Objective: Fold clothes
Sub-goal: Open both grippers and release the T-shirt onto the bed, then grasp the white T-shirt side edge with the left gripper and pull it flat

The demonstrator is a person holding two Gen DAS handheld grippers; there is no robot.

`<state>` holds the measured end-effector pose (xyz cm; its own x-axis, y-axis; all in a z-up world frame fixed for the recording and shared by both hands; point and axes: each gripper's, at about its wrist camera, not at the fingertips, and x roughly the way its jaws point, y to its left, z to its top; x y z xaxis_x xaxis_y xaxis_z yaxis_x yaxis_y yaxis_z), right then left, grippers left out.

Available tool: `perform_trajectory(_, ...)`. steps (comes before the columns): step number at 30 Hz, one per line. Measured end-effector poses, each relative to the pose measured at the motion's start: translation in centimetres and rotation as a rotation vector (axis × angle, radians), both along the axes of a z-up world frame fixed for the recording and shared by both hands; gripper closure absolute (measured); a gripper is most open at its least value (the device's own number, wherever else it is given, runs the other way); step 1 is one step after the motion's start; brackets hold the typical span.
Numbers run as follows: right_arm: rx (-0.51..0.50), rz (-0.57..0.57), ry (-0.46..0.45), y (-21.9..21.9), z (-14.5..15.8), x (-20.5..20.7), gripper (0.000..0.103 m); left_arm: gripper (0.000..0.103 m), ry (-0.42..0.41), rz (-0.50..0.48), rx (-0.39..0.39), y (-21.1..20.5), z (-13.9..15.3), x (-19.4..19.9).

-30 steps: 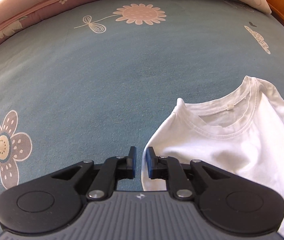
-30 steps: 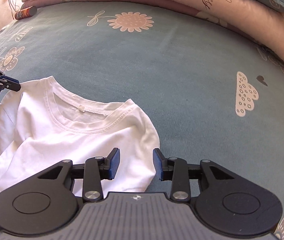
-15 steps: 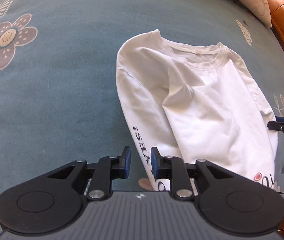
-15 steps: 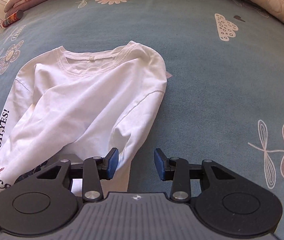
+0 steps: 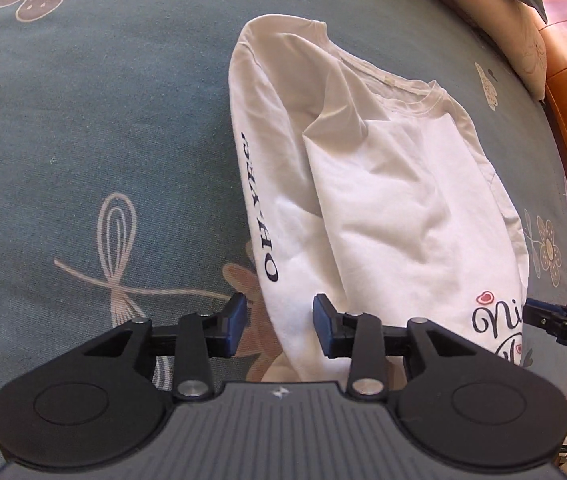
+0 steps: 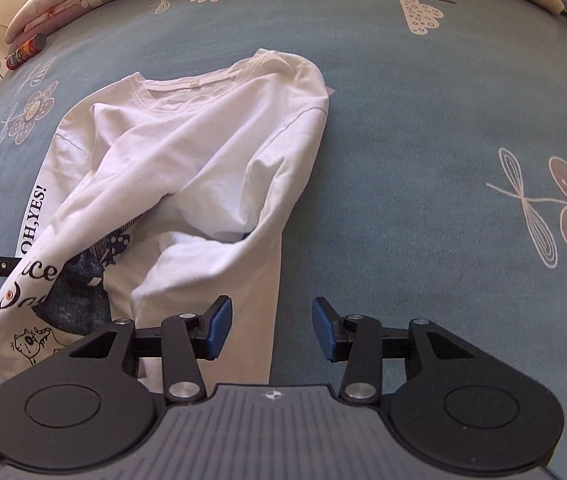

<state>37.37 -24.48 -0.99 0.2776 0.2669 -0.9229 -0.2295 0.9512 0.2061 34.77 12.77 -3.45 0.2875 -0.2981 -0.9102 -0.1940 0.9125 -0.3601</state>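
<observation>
- While the white shirt (image 5: pixel 383 184) lies rumpled on the blue floral bedspread (image 6: pixel 423 128), collar at the far end and sleeves folded in over the body, you're lining up on its near end.
- Left gripper (image 5: pixel 279 326): jaws are spreading, nothing pinched, and the lettered sleeve (image 5: pixel 267 216) sits just below the gap.
- Right gripper (image 6: pixel 271 330): jaws also widening, holding nothing, and they straddle the shirt's right edge with bedspread under the outer finger.
- Drop both straight down and take the hem corners, not the sleeve alone.
- Catch every layer on each side, I'd say, or the fold drags crooked.
- Match the two grips in height so the cloth lifts evenly.
- Watch that bunched middle; it probably needs tension to flatten.
</observation>
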Motion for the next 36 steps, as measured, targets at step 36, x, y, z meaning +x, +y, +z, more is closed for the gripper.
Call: perform_trajectory(36, 0.022, 0.003, 0.061, 0.4, -1.8, -3.8, 0.054, 0.103, -0.124, 0.114, 0.126, 1.6, 1.8, 1.0)
